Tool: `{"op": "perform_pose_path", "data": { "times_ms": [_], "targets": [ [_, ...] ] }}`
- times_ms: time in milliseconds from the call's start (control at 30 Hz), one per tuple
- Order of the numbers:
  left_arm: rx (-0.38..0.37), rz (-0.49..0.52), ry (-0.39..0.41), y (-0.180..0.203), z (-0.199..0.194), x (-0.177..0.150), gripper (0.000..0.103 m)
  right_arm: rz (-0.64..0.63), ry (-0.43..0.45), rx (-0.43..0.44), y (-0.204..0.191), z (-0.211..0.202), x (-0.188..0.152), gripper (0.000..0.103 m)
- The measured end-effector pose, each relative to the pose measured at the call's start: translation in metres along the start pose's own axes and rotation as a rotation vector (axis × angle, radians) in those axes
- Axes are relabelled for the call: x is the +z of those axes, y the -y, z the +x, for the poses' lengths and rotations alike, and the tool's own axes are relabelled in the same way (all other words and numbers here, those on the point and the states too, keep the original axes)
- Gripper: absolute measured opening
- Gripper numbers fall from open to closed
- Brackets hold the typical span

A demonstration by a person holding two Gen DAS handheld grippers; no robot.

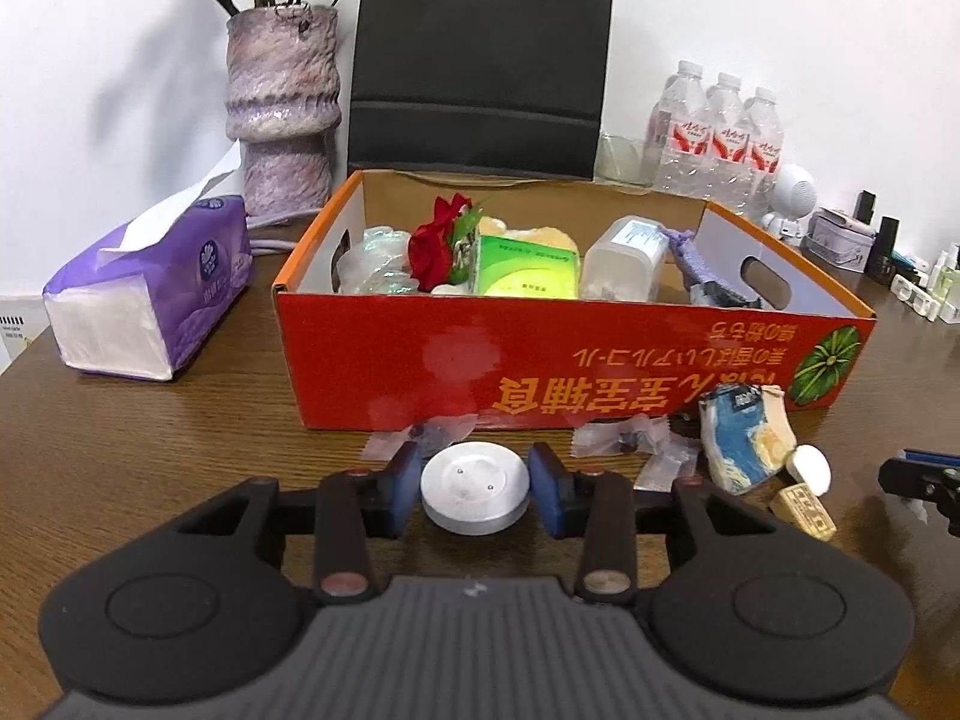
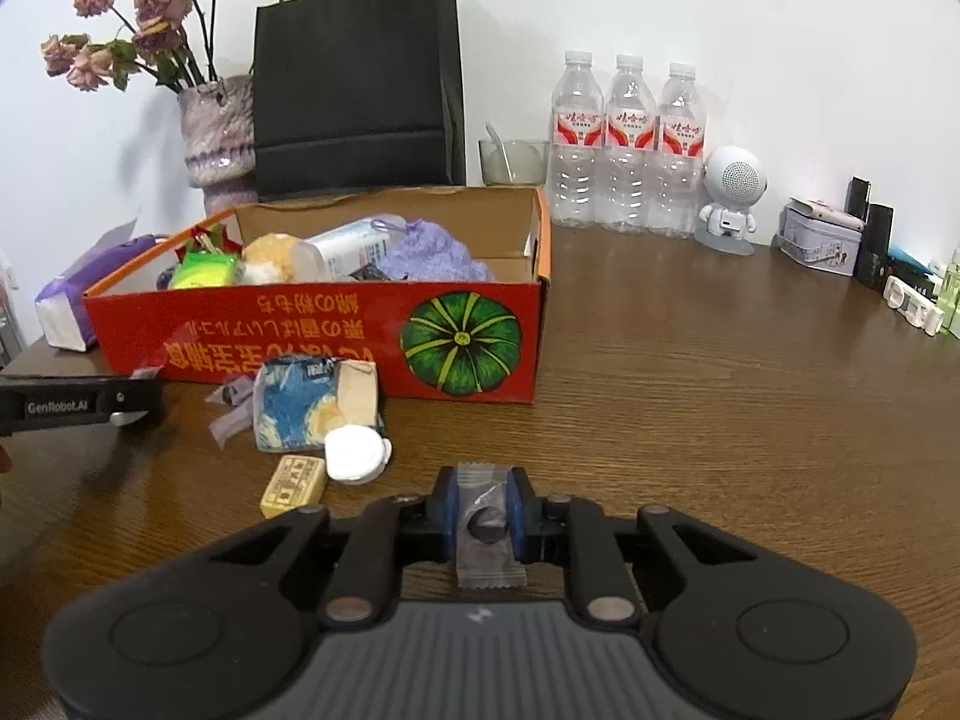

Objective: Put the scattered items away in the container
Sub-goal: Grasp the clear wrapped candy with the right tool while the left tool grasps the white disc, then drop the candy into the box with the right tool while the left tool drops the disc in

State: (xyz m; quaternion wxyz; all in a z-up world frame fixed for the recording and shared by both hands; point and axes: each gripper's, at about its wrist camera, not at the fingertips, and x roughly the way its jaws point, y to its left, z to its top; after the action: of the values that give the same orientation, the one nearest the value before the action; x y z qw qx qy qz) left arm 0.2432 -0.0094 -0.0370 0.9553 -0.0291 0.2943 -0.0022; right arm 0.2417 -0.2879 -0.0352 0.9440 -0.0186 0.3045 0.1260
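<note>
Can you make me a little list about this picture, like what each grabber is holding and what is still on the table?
left gripper: shut on a silver disc
right gripper: shut on a clear packet with a dark round thing inside
box: red, open top, already holds several items
still on table, in front of box: blue pouch, white cap, tan block, small clear packets
behind box: black bag, vase, three bottles
</note>
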Motion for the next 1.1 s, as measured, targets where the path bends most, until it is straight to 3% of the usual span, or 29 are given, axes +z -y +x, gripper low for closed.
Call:
{"op": "perform_pose_path", "data": {
  "times_ms": [733,1100],
  "targets": [
    [-0.029,0.01,0.079,0.014,-0.033,0.0,0.04,0.003,0.046,0.016,-0.004,-0.011,0.004,0.016],
    [-0.073,0.022,0.175,0.032,-0.053,0.039,0.04,-0.021,0.152,0.058,-0.019,-0.031,0.047,0.016]
  ]
}}
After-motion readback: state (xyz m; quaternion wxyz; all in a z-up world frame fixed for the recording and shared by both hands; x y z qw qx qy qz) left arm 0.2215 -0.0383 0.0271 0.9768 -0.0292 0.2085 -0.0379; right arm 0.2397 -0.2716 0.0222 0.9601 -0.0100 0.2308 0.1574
